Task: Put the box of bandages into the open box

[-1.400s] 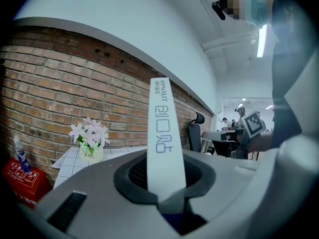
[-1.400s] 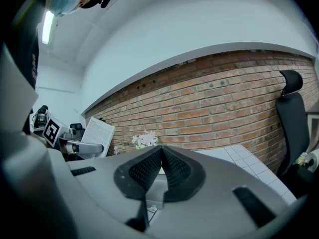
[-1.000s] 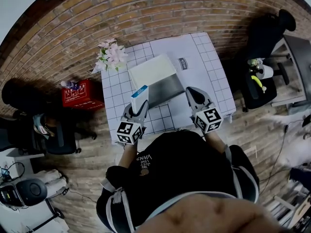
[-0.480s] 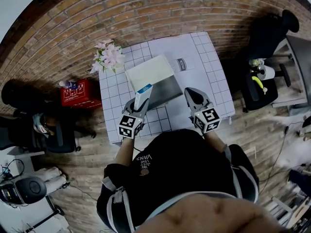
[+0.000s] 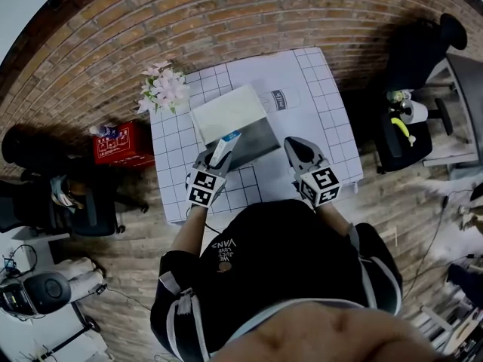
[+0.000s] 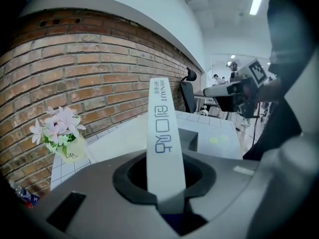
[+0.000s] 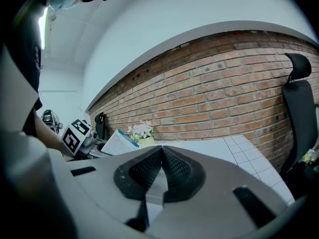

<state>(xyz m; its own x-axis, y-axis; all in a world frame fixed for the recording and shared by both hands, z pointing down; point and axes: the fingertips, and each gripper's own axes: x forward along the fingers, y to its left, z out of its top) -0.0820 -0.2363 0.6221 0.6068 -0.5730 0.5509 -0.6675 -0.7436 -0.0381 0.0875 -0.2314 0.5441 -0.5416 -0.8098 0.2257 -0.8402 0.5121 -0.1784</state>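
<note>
Bandage box was still being carried, not yet delivered: it stood nearly upright at the near left corner of the open box, and whether it had crossed the rim could not be told. The white gridded surface carried the open box at its middle, with the lid thrown back on the far side. The grey interior looked empty as far as the head view showed. Pink flowers stood left of the open box. The left hand-held gripper pinched the bandage box by its lower end. The right hand-held gripper, jaws pressed together on nothing, hovered just right of the open box. The next move likely called for carrying the load over the opening, lowering it and spreading the jaws.
</note>
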